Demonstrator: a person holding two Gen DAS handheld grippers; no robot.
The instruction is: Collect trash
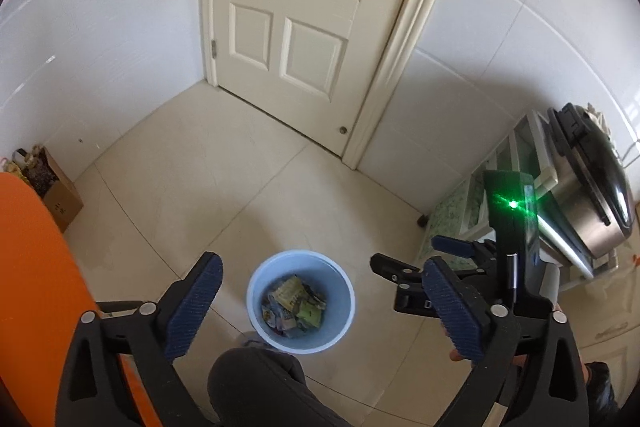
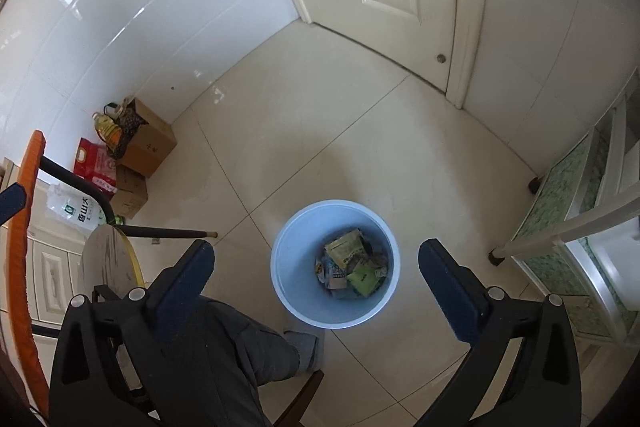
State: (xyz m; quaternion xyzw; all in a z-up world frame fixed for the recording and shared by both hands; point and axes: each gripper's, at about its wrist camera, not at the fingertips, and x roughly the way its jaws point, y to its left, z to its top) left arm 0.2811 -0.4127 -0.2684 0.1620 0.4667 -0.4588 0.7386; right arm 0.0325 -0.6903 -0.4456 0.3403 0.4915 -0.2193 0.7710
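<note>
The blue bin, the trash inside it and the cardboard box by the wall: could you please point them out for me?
blue bin [image 2: 292, 267]: right wrist view, inner wall.
trash [image 2: 352, 267]: right wrist view, wrappers in the bin.
cardboard box [image 2: 150, 147]: right wrist view, front face.

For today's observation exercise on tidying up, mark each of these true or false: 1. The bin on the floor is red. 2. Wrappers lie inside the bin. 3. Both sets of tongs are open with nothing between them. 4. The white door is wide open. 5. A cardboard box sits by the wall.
1. False: the bin is light blue.
2. True: wrappers lie at its bottom.
3. True: the left tongs and right tongs are open and empty.
4. False: the door is closed.
5. True: the cardboard box sits against the tiled wall.
</note>
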